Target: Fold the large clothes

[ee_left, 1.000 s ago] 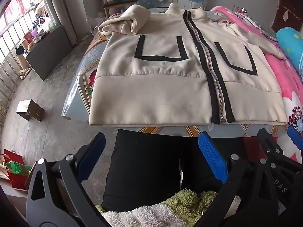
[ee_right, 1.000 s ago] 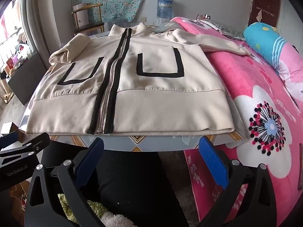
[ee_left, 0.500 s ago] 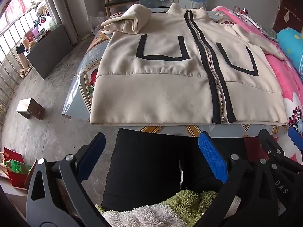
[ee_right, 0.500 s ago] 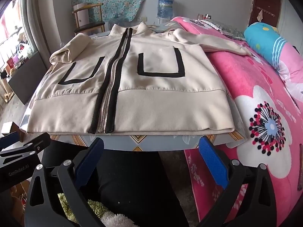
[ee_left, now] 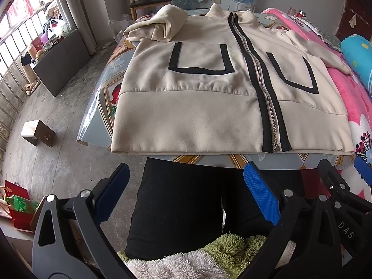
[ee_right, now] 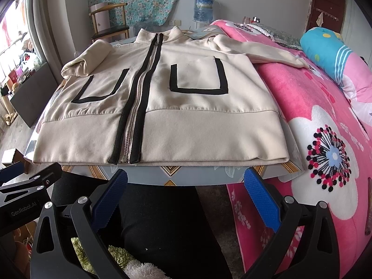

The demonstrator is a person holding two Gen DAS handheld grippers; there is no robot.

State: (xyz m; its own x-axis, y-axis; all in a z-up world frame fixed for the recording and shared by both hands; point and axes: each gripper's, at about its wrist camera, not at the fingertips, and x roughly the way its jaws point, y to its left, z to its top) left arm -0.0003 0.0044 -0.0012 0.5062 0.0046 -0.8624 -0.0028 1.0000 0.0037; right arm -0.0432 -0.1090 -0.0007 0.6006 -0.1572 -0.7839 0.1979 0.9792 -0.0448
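The cream jacket point(ee_left: 190, 116) lies flat and zipped on the bench point(ee_left: 102, 93), front side up, with its hem along the near edge and its collar toward the far edge. It looks like thick, soft fleece cloth: light to lift, not fragile, a little grippy, and it will probably sag and drag if only 1 point is held. The metal zipper point(ee_right: 136, 107) gives a stiffer line in the middle, so I judge the fold should go beside it and not across it.

Good places to take hold are the 2 near hem corners, or the shoulders. I count 1 jacket, 2 sleeves and 2 black-outlined pockets. 1 sleeve point(ee_left: 160, 24) is bunched at the far left corner; the other sleeve point(ee_right: 260, 51) reaches over the right edge onto the pink blanket point(ee_right: 313, 107).

The left claw point(ee_left: 186, 193) and the right claw point(ee_right: 186, 195) are both spread wide and hold nothing, in front of the near edge.
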